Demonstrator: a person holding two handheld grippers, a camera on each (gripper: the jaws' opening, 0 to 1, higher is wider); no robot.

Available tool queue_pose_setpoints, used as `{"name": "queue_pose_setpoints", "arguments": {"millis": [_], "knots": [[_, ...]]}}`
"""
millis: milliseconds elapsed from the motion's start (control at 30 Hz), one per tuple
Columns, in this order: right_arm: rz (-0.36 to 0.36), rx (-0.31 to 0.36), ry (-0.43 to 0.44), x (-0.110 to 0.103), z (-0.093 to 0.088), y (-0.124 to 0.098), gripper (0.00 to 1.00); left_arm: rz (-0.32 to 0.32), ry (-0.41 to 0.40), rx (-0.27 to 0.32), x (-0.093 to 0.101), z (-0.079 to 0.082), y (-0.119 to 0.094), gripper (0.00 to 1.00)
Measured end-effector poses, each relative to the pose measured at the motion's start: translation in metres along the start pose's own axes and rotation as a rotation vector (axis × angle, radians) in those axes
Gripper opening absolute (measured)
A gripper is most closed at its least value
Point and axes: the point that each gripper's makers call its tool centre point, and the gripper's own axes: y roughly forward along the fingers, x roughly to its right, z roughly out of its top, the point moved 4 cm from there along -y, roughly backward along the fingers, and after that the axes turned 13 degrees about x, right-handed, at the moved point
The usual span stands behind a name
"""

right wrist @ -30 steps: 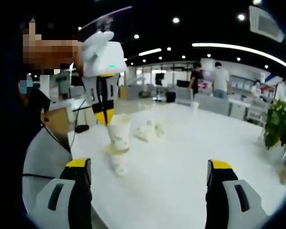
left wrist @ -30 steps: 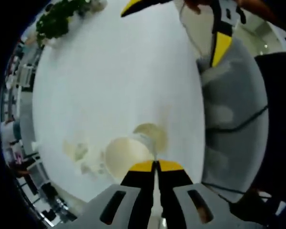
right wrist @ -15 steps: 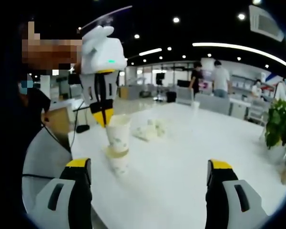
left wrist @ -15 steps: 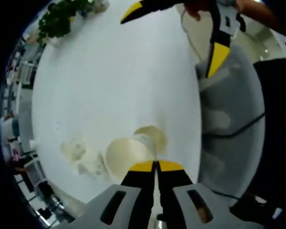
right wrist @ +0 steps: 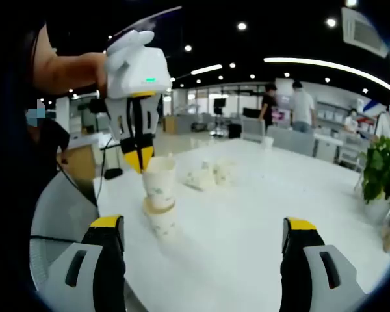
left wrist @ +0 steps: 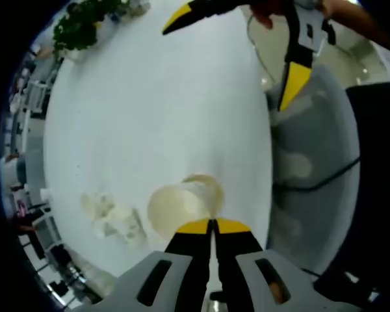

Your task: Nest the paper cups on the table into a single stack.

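In the left gripper view, the left gripper (left wrist: 211, 224) rises from the bottom centre with its jaws pinching the rim of a paper cup (left wrist: 175, 207), held just over a second cup (left wrist: 207, 187) that stands on the white desk (left wrist: 149, 117). In the right gripper view the same held cup (right wrist: 158, 183) hangs left of centre above the standing one (right wrist: 162, 221), partly entering it, while the right gripper (right wrist: 205, 231) shows at the bottom with its jaws spread wide and nothing between them. Farther off, crumpled paper (right wrist: 205, 175) lies mid-desk, a potted plant (right wrist: 380, 172) stands at the right edge, and people stand in the background.
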Motion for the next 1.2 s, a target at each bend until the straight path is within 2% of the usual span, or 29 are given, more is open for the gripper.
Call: {"name": "queue_pose_setpoints", "arguments": {"millis": [467, 633, 700, 1067, 1200], "knots": [[-0.001, -0.002, 0.005, 0.000, -0.002, -0.001, 1.00, -0.003, -0.007, -0.017, -0.001, -0.007, 0.016, 0.00], [-0.001, -0.008, 0.010, -0.001, -0.005, -0.001, 1.00, -0.009, -0.024, 0.009, -0.001, -0.008, 0.025, 0.00], [0.000, -0.009, 0.011, -0.002, -0.005, 0.000, 1.00, -0.008, -0.002, 0.018, 0.000, -0.009, 0.030, 0.00], [0.005, -0.018, 0.003, -0.003, -0.006, 0.004, 1.00, -0.005, -0.012, 0.041, 0.004, -0.016, 0.053, 0.00], [0.007, -0.019, 0.003, -0.004, -0.007, 0.005, 1.00, 0.014, 0.002, 0.042, 0.004, -0.020, 0.061, 0.00]]}}
